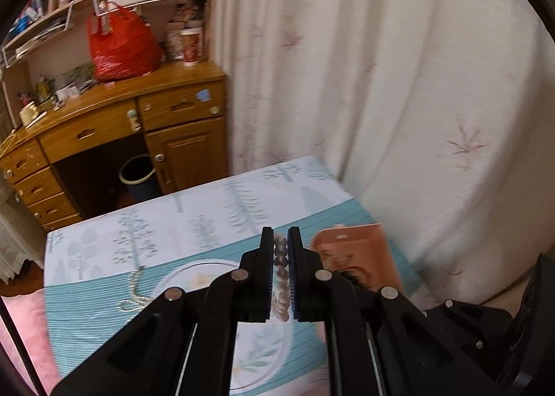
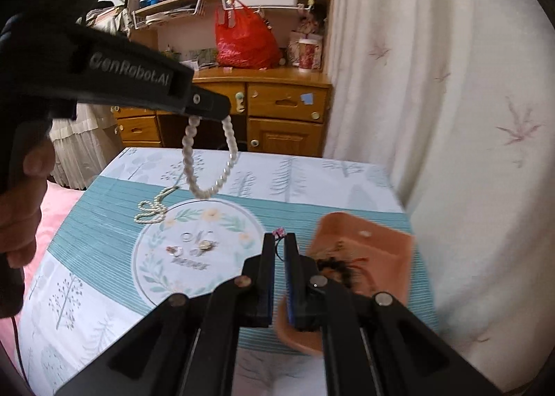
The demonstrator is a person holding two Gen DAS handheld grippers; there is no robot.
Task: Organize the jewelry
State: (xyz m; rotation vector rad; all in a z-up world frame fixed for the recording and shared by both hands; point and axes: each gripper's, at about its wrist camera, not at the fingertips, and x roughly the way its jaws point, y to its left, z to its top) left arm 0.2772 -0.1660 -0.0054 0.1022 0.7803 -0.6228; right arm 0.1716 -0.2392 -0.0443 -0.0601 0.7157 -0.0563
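Observation:
My left gripper [image 1: 281, 240] is shut on a pearl bracelet [image 1: 281, 278]. In the right wrist view that gripper [image 2: 211, 111] is raised above the table and the bracelet [image 2: 208, 160] hangs from it as a loop. My right gripper [image 2: 280, 240] is shut on a thin black cord with a small pink charm [image 2: 279, 232], beside an orange tray [image 2: 381, 250] that holds dark and red pieces. A pearl necklace [image 2: 152, 207] lies on the tablecloth. Rings and small earrings [image 2: 197, 245] lie in the round printed emblem.
The table [image 2: 104, 292] has a teal and white tree-print cloth. The orange tray [image 1: 360, 257] is near its right edge by a white curtain [image 2: 451, 84]. A wooden desk [image 2: 277, 104] with a red bag [image 2: 242, 39] stands behind. A pink bed cover [image 2: 59, 201] is at the left.

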